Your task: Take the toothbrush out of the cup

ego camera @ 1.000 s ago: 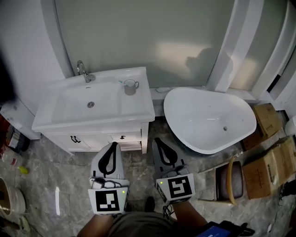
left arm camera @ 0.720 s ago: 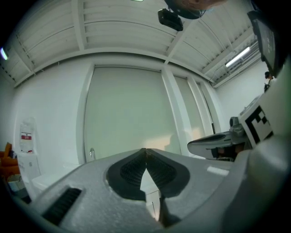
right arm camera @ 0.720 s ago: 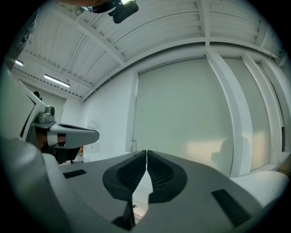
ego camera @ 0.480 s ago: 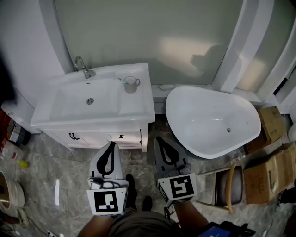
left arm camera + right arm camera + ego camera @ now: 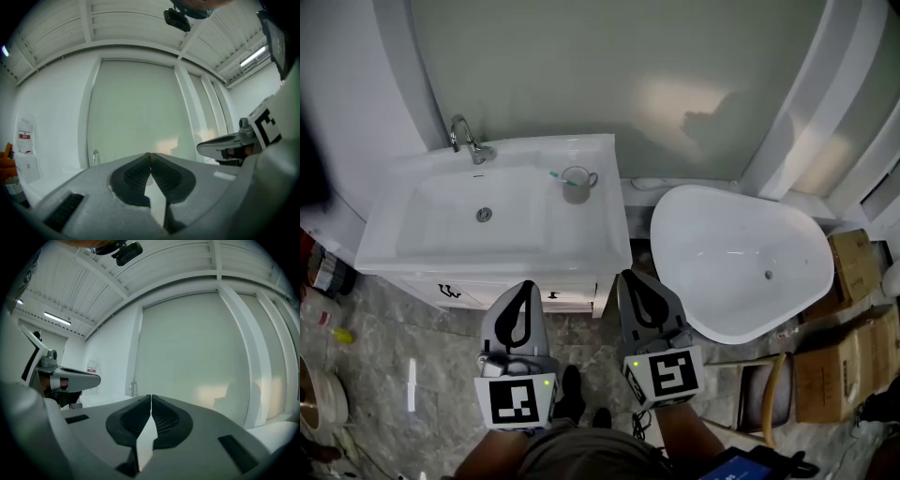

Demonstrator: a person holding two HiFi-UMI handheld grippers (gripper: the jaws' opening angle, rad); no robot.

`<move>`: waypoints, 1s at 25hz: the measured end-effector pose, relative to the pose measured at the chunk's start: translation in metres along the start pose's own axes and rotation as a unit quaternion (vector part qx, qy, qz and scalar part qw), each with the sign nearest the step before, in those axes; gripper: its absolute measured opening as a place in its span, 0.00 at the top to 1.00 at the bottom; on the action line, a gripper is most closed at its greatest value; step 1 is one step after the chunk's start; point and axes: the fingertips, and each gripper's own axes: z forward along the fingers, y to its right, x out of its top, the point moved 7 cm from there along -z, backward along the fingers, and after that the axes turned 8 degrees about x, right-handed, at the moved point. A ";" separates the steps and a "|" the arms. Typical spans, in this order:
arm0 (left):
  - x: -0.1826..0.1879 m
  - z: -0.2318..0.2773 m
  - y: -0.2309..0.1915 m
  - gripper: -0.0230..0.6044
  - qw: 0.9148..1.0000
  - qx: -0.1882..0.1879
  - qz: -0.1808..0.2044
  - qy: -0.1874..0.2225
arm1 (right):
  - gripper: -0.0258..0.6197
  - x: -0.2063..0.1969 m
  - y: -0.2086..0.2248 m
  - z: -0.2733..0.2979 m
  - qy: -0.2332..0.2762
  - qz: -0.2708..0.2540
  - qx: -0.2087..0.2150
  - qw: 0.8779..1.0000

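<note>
The toothbrush [image 5: 555,175] leans in the cup [image 5: 576,186] on the worktop [image 5: 592,230], well apart from the left gripper [image 5: 525,286] and right gripper [image 5: 628,277], both jaws closed, empty.

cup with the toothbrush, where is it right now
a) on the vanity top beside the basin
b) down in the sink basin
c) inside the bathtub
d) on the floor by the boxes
a: the cup stands on the flat vanity top beside the basin, with the toothbrush sticking out of it.
</note>
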 end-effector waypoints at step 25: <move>0.002 0.138 -0.065 0.94 0.999 -0.036 -0.014 0.025 | 0.94 0.021 0.036 0.130 0.008 -0.024 -0.037 0.999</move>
